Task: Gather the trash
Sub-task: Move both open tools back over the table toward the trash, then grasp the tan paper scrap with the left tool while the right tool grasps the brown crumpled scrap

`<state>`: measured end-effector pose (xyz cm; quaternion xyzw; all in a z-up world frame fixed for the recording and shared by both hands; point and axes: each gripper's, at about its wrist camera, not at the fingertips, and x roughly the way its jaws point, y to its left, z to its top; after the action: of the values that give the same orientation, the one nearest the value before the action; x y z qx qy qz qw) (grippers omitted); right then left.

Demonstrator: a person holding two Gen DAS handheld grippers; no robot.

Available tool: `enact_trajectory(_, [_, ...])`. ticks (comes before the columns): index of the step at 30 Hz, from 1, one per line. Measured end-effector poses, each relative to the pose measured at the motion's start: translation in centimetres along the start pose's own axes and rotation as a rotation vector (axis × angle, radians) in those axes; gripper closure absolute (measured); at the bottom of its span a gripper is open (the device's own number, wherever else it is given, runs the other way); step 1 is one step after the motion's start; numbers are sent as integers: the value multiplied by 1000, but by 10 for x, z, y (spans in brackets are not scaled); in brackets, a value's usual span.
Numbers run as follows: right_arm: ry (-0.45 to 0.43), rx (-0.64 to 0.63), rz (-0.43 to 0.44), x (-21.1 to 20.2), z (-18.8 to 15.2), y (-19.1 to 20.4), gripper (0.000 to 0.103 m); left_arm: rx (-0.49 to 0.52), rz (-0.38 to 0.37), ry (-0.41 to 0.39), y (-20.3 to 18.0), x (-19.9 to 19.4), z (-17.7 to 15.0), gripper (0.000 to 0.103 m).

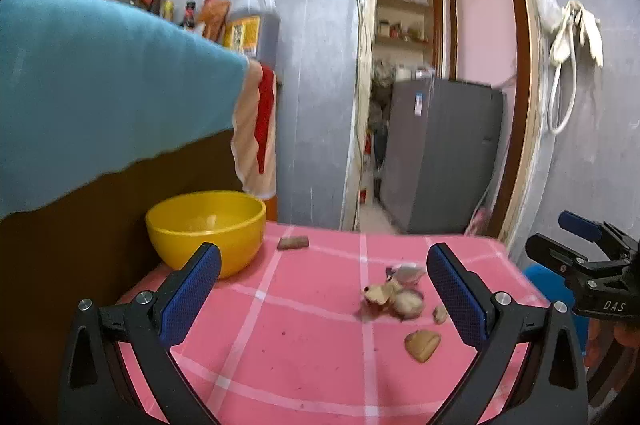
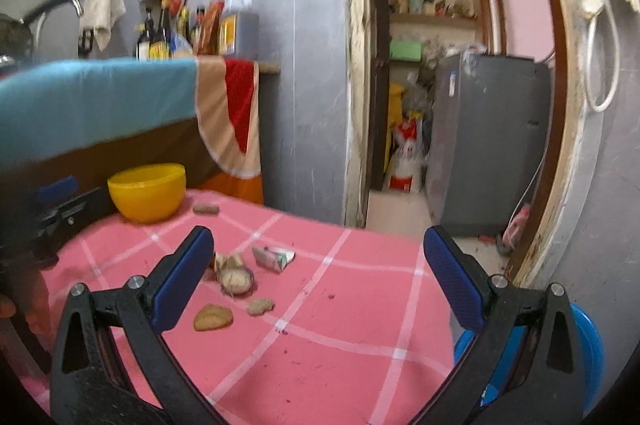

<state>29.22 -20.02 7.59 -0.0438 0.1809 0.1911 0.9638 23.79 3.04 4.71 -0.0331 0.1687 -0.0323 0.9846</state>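
Scraps lie on the pink checked tablecloth (image 1: 312, 341): a pile of peels (image 1: 394, 299), a tan piece (image 1: 422, 345) and a brown piece (image 1: 293, 243) near the yellow bowl (image 1: 206, 229). My left gripper (image 1: 324, 289) is open and empty above the table, with the peels just inside its right finger. In the right wrist view the peels (image 2: 234, 277), a crumpled wrapper (image 2: 274, 257) and two tan pieces (image 2: 213, 317) lie by the left finger. My right gripper (image 2: 318, 277) is open and empty above the cloth (image 2: 340, 305). The bowl (image 2: 148, 191) is at far left.
A blue cloth-covered counter (image 1: 100, 97) stands left of the table, with bottles and an oil jug (image 1: 252, 25) behind. A doorway shows a grey fridge (image 1: 440, 153). A blue stool (image 2: 584, 349) stands at the table's right edge. The right gripper's body (image 1: 592, 265) shows at right.
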Motion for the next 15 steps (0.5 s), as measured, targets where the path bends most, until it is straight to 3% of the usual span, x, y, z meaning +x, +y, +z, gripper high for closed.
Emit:
enact_trajectory(3, [68,-1,15,16,-4,1,0,-1,-24,75,1,16,-3,2])
enact_trajectory(7, [175,17,49,38,-11,0,11,-25,-62,179,2,36,-9,6])
enact_trajectory(15, [319,26,113,60,-22,4,28,-63,-174,334,-4,73,-13,31])
